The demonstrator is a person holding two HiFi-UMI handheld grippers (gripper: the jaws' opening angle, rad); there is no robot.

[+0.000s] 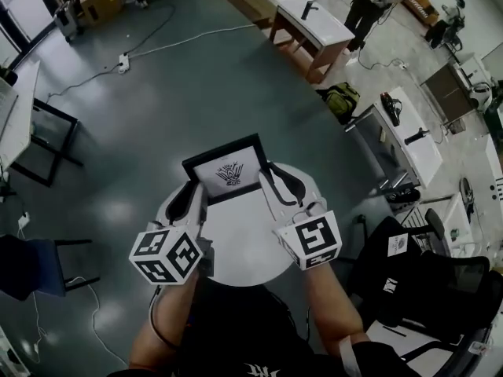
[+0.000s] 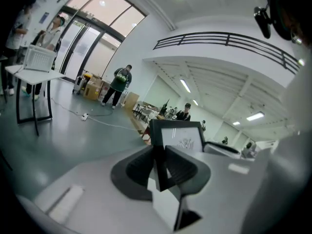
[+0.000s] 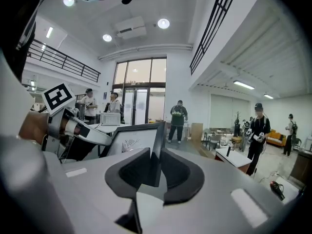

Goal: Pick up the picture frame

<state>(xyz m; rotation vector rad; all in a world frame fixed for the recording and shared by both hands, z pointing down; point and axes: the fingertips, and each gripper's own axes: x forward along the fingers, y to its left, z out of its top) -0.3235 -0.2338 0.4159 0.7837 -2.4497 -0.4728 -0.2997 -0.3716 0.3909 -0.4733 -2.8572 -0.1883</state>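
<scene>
The picture frame (image 1: 228, 170) is black-edged, with a white sheet and a small dark drawing, and I hold it in the air above the round white table (image 1: 244, 250). My left gripper (image 1: 192, 196) is shut on the frame's left edge, and my right gripper (image 1: 275, 184) is shut on its right edge. In the left gripper view the frame (image 2: 180, 138) stands upright past the left gripper (image 2: 160, 167), its edge pinched between the dark pads. In the right gripper view the frame (image 3: 131, 143) sits in the right gripper (image 3: 157, 167), and the left gripper's marker cube (image 3: 58, 97) shows beyond it.
A white-topped wooden table (image 1: 314, 26) stands further off, with a green bag (image 1: 339, 99) on the floor beside it. Desks (image 1: 413, 140) and black chairs (image 1: 440, 289) crowd the right. A dark stool (image 1: 39, 261) stands at the left. Cables (image 1: 157, 45) cross the floor. People stand in the distance.
</scene>
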